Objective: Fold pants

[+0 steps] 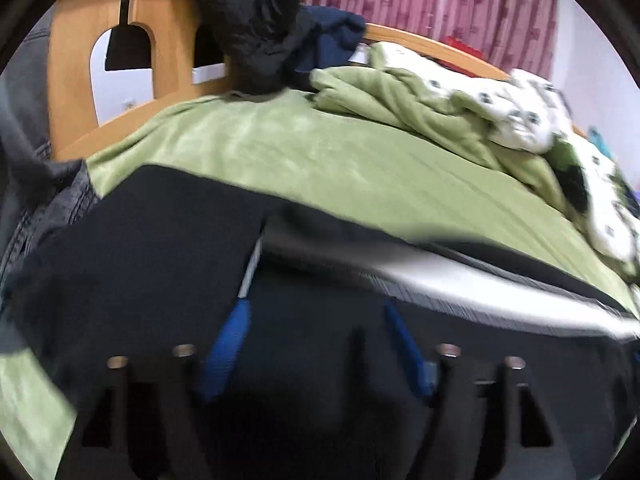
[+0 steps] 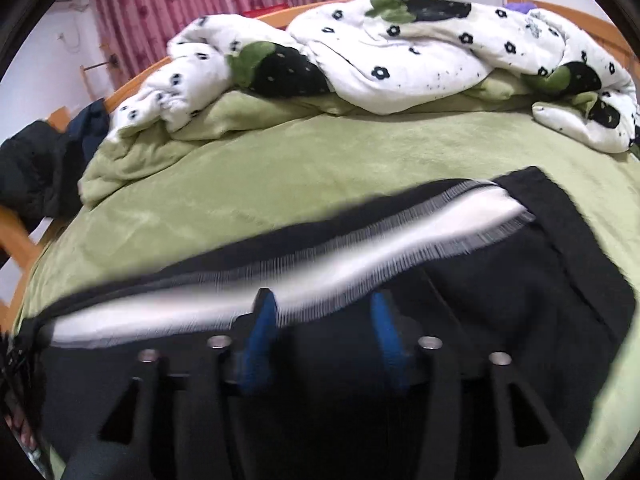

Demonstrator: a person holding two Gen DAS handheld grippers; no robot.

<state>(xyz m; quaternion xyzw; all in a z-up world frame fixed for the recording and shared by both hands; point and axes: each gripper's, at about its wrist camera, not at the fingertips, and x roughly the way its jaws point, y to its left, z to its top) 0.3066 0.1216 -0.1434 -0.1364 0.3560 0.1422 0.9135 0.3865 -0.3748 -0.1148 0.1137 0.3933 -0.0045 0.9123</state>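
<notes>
Black pants [image 2: 500, 280] laid flat on green bed [image 2: 280, 168] for folding. Left tool [image 1: 316, 312] and right tool [image 2: 320, 308] above pants, parted, gripping nothing.

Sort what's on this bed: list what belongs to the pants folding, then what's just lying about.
Job:
black pants with white stripe
left claw, open
right claw, open

Lying about:
flowered quilt
green blanket
dark jacket
grey jeans
pink curtain
</notes>
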